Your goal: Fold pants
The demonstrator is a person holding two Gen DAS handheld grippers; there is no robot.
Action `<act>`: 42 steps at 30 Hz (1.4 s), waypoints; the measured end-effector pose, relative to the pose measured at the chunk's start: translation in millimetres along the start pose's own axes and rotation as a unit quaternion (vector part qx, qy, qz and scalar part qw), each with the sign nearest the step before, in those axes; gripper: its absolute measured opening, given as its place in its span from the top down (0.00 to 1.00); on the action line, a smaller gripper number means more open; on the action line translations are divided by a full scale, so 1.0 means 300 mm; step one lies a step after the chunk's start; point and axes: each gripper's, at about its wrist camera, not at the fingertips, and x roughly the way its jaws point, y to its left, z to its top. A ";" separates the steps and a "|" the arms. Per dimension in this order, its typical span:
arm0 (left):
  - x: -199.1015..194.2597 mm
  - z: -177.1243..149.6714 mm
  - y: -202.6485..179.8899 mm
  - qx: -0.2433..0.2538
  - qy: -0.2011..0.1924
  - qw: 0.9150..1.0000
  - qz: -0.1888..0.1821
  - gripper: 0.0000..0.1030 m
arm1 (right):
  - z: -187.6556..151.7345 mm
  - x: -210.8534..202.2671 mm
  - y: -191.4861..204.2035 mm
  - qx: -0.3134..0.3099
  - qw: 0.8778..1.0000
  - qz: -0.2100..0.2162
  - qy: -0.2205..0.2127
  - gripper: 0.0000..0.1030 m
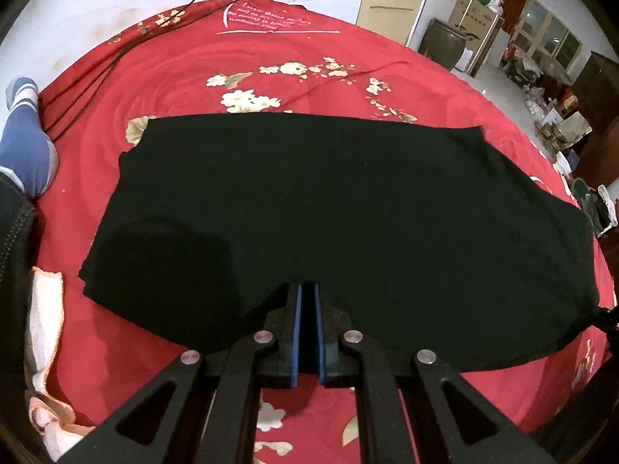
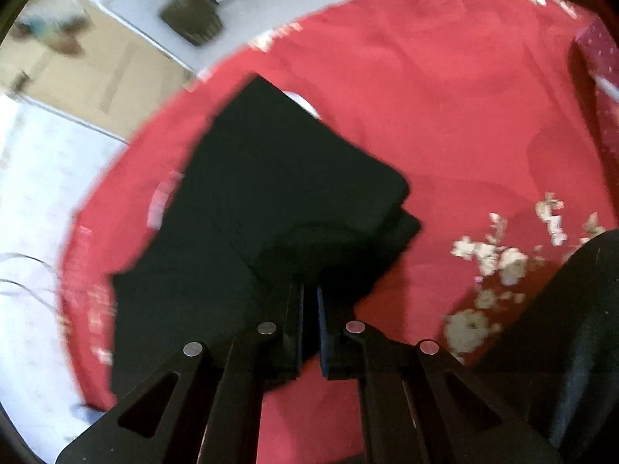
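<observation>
- Both claws are pinched down on the black pants: my left gripper (image 1: 308, 290) has its blue pads nearly together with dark cloth between them at the near edge, and my right gripper (image 2: 309, 294) is clamped the same way on its own end.
- Between the pads I see only cloth, no bare gap, so I judge both grips as holding fabric.
- Spreading out from my left claw, the pants (image 1: 329, 212) lie flat and wide across the red floral bedspread (image 1: 251, 77), already doubled over.
- From my right claw the pants (image 2: 278, 178) show stacked layers with a squared corner, though that view is blurred.
- Soft, light and limp, this cloth will sag and slide layer on layer; I judge the safest hold is at the edge corners, gripping all layers together.
- Black cables (image 1: 85, 81) trail over the far bedspread, well apart.
</observation>
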 end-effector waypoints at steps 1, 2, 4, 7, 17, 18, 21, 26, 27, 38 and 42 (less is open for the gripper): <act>-0.004 0.000 0.005 -0.003 -0.001 1.000 -0.001 0.92 | 0.000 -0.009 0.000 0.004 1.000 -0.006 -0.006 0.92; -0.009 0.002 0.008 -0.006 -0.002 1.000 -0.002 0.92 | -0.001 -0.025 -0.004 0.008 1.000 -0.004 -0.016 0.81; -0.023 0.009 0.009 -0.009 -0.007 1.000 -0.005 0.92 | -0.003 -0.071 -0.003 0.012 0.999 -0.009 -0.047 0.68; -0.042 0.022 -0.010 -0.002 -0.020 1.000 -0.019 0.92 | 0.009 -0.136 -0.002 0.012 0.996 0.004 -0.091 0.67; 0.001 -0.011 -0.024 0.019 0.013 1.000 -0.012 0.80 | -0.026 0.098 0.107 -0.103 0.993 0.012 0.048 0.68; -0.001 -0.006 -0.020 0.017 0.017 1.000 -0.008 0.80 | -0.032 0.091 0.106 -0.107 0.993 0.014 0.040 0.68; -0.021 0.014 0.005 0.005 -0.008 1.000 -0.015 0.77 | -0.030 0.034 0.125 -0.134 0.990 0.045 -0.004 0.68; -0.025 0.100 0.064 -0.016 -0.050 0.999 -0.008 0.73 | 0.033 0.007 0.241 -0.250 0.963 0.070 -0.069 0.68; -0.020 0.121 0.077 -0.020 -0.062 0.998 -0.003 0.71 | 0.048 0.011 0.266 -0.274 0.956 0.069 -0.082 0.68; 0.067 0.197 0.280 -0.084 -0.080 0.993 0.037 0.69 | 0.168 0.100 0.259 -0.279 0.952 -0.018 -0.127 0.68; 0.018 0.138 0.226 -0.074 -0.083 0.994 0.018 0.69 | 0.078 0.057 0.306 -0.323 0.938 0.040 -0.123 0.68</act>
